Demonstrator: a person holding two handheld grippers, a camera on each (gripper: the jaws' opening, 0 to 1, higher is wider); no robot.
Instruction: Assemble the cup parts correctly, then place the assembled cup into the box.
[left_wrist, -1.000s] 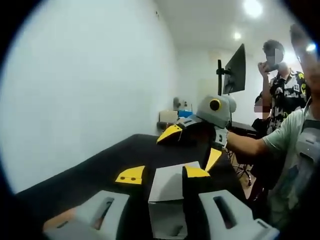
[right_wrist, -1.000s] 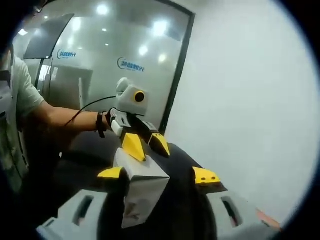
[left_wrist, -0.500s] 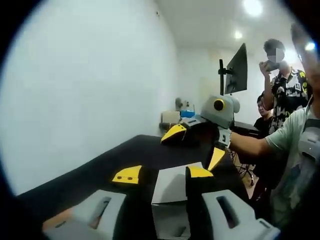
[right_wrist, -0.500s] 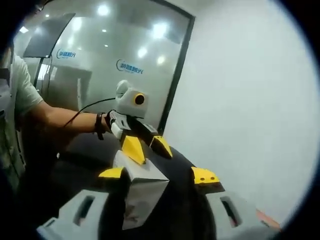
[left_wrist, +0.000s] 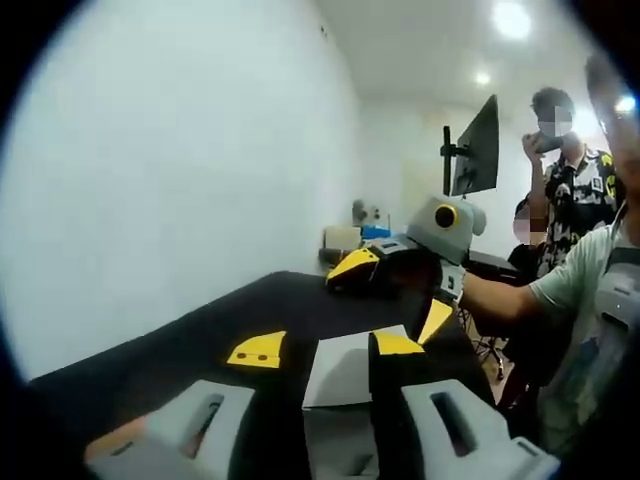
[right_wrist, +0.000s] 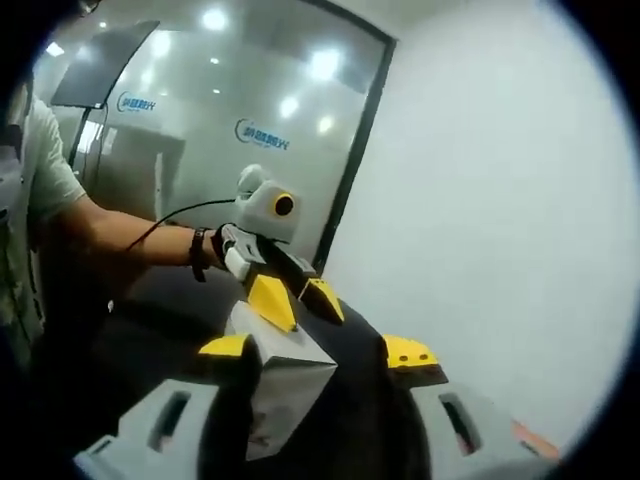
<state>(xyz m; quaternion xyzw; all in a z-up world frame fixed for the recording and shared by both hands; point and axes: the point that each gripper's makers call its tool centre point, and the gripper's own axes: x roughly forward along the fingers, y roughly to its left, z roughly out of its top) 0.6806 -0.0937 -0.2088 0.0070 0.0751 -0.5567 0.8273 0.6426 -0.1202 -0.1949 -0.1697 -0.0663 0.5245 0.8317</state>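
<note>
Both tongs, left (left_wrist: 325, 348) and right (right_wrist: 318, 350), sit released around the white box (right_wrist: 280, 375); judge the squeeze evenly, keeping it upright over the desk (left_wrist: 200, 345).

Box (left_wrist: 345, 368) on table (left_wrist: 200, 340), between left gripper (left_wrist: 320, 348) jaws; right gripper (left_wrist: 392, 290) beyond box; monitor (left_wrist: 473, 148) behind.

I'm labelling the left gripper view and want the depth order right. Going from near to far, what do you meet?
white box between the left gripper jaws → right gripper facing back → monitor on its stand, with the far wall behind.
</note>
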